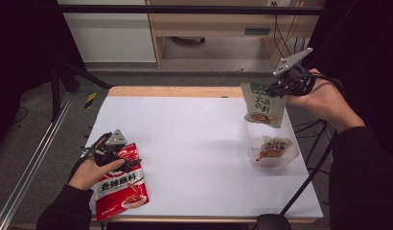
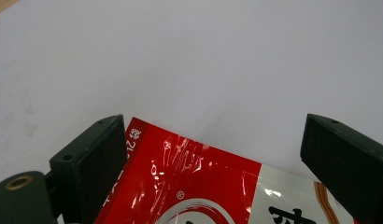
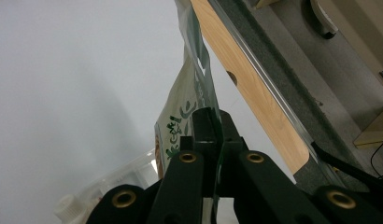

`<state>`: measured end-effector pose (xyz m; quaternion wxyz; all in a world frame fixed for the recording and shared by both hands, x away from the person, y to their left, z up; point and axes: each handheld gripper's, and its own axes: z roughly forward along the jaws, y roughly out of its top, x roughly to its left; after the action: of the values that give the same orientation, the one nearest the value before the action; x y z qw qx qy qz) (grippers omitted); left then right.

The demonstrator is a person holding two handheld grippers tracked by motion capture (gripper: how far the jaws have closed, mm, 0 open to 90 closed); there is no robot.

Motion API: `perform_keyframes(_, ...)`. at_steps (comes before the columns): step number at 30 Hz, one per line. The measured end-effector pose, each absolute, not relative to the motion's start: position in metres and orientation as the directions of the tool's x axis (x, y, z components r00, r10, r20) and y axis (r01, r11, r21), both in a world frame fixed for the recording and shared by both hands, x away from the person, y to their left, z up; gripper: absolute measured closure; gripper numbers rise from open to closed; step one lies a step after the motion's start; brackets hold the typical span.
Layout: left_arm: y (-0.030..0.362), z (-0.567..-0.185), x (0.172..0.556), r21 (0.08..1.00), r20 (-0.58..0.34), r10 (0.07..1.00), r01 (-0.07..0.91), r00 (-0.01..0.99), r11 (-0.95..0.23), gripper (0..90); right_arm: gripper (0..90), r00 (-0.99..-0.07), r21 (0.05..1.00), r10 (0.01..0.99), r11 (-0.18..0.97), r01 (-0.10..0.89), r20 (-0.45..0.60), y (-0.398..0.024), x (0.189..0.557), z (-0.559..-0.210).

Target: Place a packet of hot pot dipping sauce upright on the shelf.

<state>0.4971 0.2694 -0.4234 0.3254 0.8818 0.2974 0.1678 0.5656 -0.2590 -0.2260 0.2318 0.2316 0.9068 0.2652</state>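
A red and white sauce packet [image 1: 121,184] lies flat at the table's front left corner. My left gripper [image 1: 126,162] rests over its top end; in the left gripper view the jaws stand wide apart, open, with the red packet [image 2: 189,182] lying between them untouched. At the far right, my right gripper [image 1: 273,89] is shut on the top edge of a green and white pouch [image 1: 263,106], which hangs in the air above a clear plastic tub [image 1: 289,158]. In the right gripper view the jaws pinch the pouch [image 3: 180,112] edge-on.
The clear tub holds another small packet [image 1: 271,147]; its rim and a white cap [image 3: 68,205] appear at the bottom left of the right gripper view. A white sheet [image 1: 194,143] covers the wooden table [image 1: 175,91]. A black pole [image 1: 305,184] rises by the front right corner.
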Motion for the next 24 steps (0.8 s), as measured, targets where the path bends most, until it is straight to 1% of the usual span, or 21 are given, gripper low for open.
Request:
perform_keyframes(11,0.268,-0.424,0.497,0.671,0.102,0.629,0.413,0.771,-0.616,7.2,90.0,-0.786,0.606,0.547,0.740,0.292,-0.289,-0.267,0.562,-0.232)
perform_keyframes(24,0.269,-0.425,0.496,0.668,0.102,0.629,0.416,0.771,-0.618,7.2,90.0,-0.797,0.626,0.546,0.722,0.293,-0.258,-0.279,0.552,-0.249)
